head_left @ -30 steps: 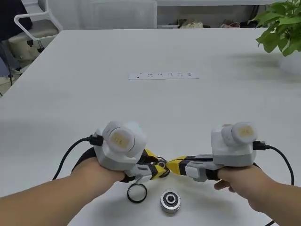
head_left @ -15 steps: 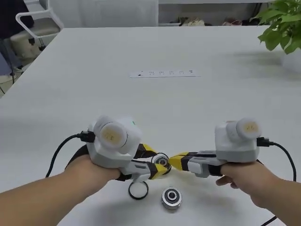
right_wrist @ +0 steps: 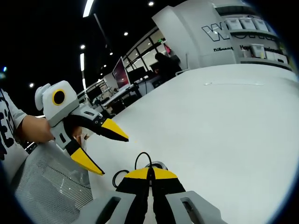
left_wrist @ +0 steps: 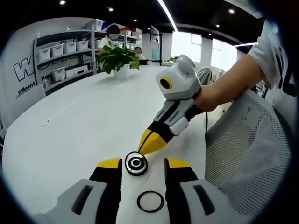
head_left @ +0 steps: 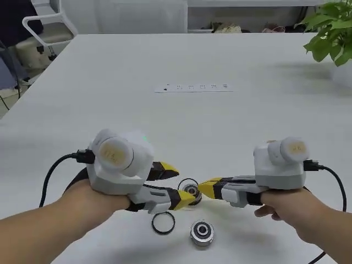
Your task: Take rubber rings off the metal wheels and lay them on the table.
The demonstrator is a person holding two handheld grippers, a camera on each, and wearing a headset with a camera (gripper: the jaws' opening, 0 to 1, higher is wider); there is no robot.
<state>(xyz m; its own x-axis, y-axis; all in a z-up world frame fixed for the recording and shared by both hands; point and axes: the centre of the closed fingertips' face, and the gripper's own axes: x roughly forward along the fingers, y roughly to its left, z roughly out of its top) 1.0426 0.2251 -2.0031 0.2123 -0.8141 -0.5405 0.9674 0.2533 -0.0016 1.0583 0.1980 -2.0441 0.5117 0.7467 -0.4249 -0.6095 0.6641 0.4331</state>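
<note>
Jaws on my right gripper (right_wrist: 149,171) pinch the rubber ring (head_left: 187,180); left gripper's (left_wrist: 143,163) gape, flanking the wheel (left_wrist: 136,164): clamp first, then peel steadily.

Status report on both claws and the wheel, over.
Left claw open, wheel at its tips. Right claw shut on rubber ring. One loose ring on table.

Jaws of the left gripper (head_left: 184,183) now stand wide apart; a second ago they were closed on the wheel (head_left: 191,191). The gripper body sits further left than before. The wheel is now free between the spread jaws. The rubber ring (head_left: 187,180), pinched by the right gripper (head_left: 202,188), stands further off the wheel as a loop than a second ago.
</note>
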